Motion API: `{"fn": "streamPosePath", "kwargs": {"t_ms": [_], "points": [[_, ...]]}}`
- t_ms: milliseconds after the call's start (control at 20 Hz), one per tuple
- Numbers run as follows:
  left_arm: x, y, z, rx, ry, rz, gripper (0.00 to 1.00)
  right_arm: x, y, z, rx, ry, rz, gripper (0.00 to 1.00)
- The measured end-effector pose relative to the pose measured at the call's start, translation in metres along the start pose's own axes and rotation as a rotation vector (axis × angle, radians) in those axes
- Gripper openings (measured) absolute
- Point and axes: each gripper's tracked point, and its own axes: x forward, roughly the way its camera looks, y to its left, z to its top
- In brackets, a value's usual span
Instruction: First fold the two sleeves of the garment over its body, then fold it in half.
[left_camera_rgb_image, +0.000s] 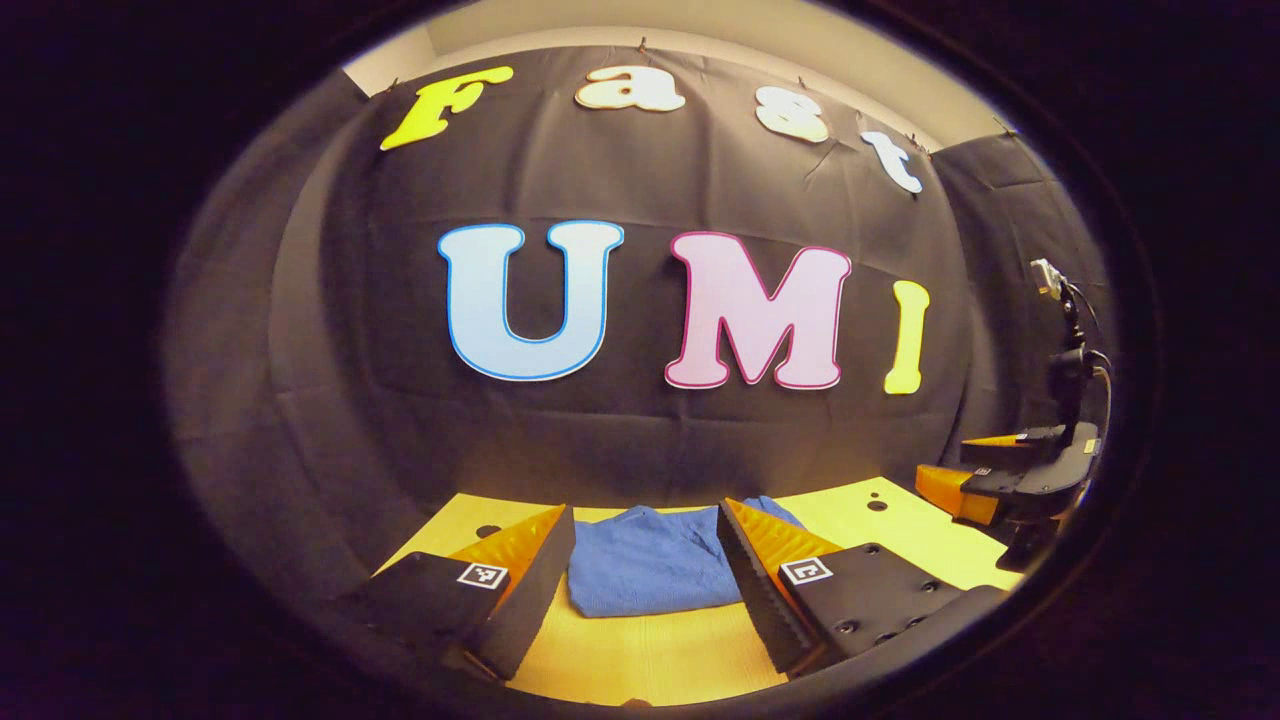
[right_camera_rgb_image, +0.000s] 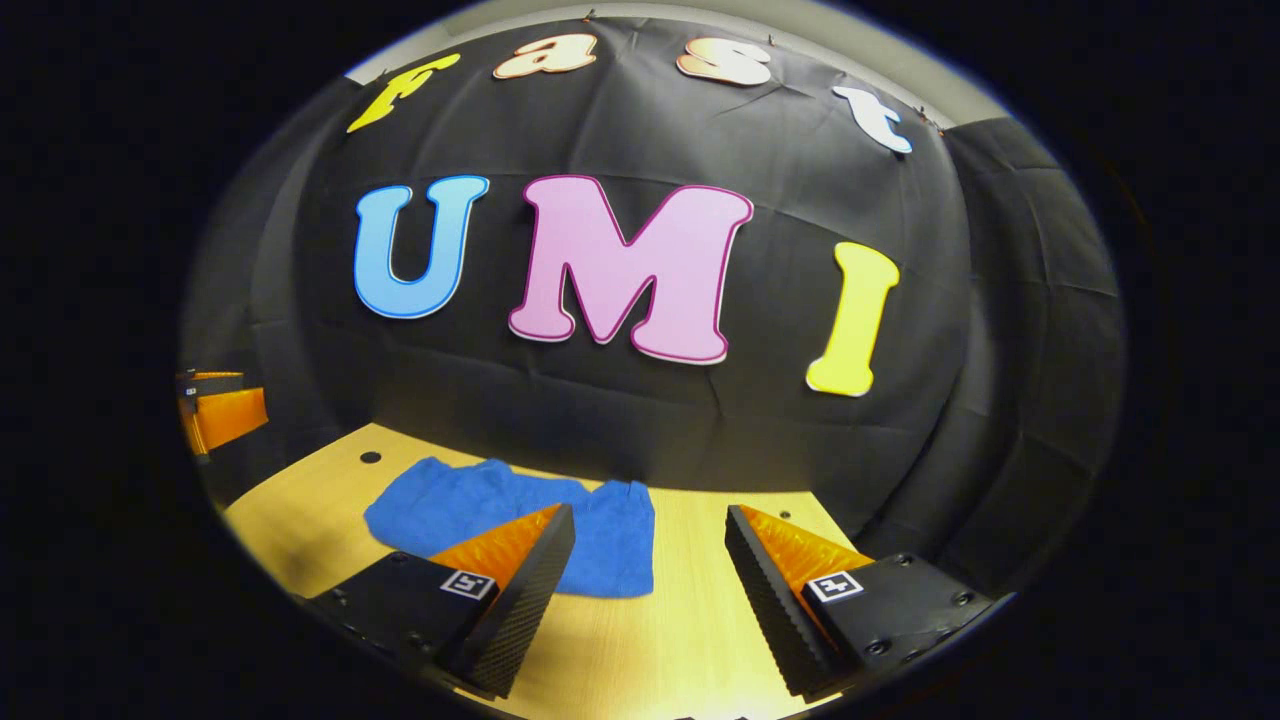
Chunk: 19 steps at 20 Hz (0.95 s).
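A blue garment (left_camera_rgb_image: 655, 562) lies folded into a compact bundle on the yellow wooden table (left_camera_rgb_image: 650, 650). My left gripper (left_camera_rgb_image: 646, 520) stands open just before it, the fingers either side of the bundle's near part and apart from the cloth. In the right gripper view the same blue garment (right_camera_rgb_image: 480, 505) lies to the left and ahead. My right gripper (right_camera_rgb_image: 650, 525) is open above bare table, its left finger (right_camera_rgb_image: 520, 575) overlapping the cloth's near right corner in the image. The right gripper (left_camera_rgb_image: 1000, 480) also shows at the far right of the left gripper view.
The black cloth wall rises right behind the table's far edge. Small dark holes (left_camera_rgb_image: 877, 505) dot the tabletop. The left gripper's orange finger (right_camera_rgb_image: 222, 412) shows at the left edge of the right gripper view. Bare table (right_camera_rgb_image: 690, 610) lies right of the garment.
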Motion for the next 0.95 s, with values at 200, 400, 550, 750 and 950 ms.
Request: {"fn": "streamPosePath", "kwargs": {"t_ms": [200, 400, 550, 750, 950], "points": [[-0.075, -0.009, -0.005, -0.061, 0.005, -0.012, 0.81, -0.07, 0.023, -0.027, 0.068, 0.137, 0.062, 0.96], [-0.13, -0.001, -0.024, -0.014, -0.002, 0.023, 0.8, -0.125, 0.018, -0.032, 0.041, 0.123, 0.073, 0.97], [-0.155, 0.0, -0.041, -0.004, 0.014, 0.039, 0.8, -0.16, 0.022, -0.034, 0.064, 0.117, 0.085, 0.97], [-0.171, -0.001, -0.053, -0.054, 0.037, 0.038, 0.82, -0.188, 0.022, -0.023, 0.072, 0.041, 0.083, 0.96], [-0.171, 0.004, -0.044, -0.049, 0.027, 0.056, 0.8, -0.193, 0.033, -0.021, 0.093, 0.02, 0.12, 0.96]]}}
